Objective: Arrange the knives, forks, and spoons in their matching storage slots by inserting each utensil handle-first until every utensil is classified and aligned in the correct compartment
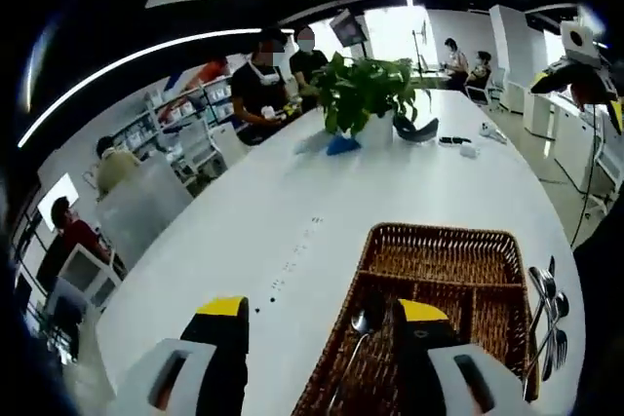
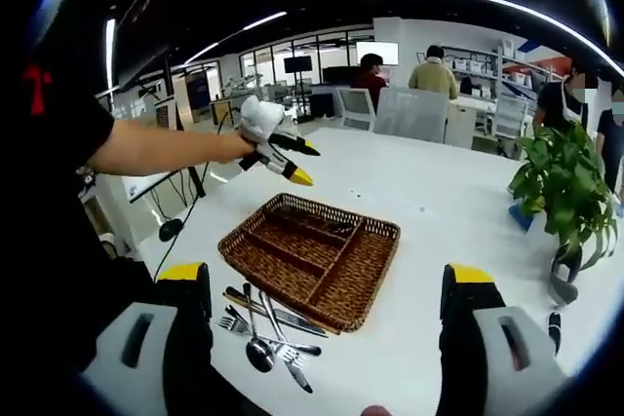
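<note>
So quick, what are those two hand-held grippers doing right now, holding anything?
Left hand-held gripper: open, holding nothing.
Right hand-held gripper: open, holding nothing.

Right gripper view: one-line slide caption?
Open right gripper over white table, facing wicker tray with loose cutlery beside it; left gripper held above.

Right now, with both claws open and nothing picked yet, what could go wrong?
1. The steel knives, forks and spoons lie overlapped in a pile beside the brown woven wicker tray; a pinch may lift two at once or knock a neighbour off the white table edge nearby.
2. A metal spoon lies in the tray close to the left claw; lowering there could nudge it.
3. The light-looking tray may slide when handles are pushed in.
</note>
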The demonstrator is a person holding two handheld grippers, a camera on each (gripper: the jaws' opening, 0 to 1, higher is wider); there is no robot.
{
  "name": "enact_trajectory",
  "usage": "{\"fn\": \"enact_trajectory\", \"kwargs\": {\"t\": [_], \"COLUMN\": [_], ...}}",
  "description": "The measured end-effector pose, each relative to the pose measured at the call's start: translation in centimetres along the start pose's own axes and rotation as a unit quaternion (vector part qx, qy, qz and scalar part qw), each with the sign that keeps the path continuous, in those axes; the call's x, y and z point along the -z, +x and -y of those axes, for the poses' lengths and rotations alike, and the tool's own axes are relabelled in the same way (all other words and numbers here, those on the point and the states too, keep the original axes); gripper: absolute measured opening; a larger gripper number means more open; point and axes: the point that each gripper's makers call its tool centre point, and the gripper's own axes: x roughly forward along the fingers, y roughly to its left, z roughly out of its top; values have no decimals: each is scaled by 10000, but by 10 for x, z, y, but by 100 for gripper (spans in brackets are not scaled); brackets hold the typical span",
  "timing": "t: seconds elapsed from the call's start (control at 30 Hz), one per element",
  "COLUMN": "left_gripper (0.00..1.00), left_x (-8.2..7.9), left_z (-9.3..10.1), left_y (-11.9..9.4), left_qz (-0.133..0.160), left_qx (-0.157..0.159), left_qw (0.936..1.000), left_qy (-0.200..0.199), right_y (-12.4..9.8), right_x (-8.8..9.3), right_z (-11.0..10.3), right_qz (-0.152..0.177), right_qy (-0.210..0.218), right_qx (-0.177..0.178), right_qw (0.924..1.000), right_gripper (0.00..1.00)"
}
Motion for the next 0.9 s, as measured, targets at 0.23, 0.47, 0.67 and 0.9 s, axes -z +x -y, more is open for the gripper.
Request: {"fn": "enact_trajectory", "kwargs": {"t": [0.23,0.47,0.67,0.9], "left_gripper": [83,96,100,100], "left_x": [-10,-10,-6,-1], "left_z": [4,13,44,72], "left_y": [-65,-117,-156,-189], "left_qz": [472,673,708,852], "left_qx": [-413,-786,-762,-995], "left_qw": [9975,9928,9905,9838], "left_qy": [-332,-610,-902,-1224], "right_y": [8,12,15,18], "right_x": [-11,-14,-13,-7], "right_z": [9,9,4,4], "right_qz": [86,82,70,-23], "right_qy": [-155,-320,-459,-463], "right_qx": [-166,-301,-417,-425], "right_qw": [9997,9990,9981,9980], "right_gripper": [99,99,99,99]}}
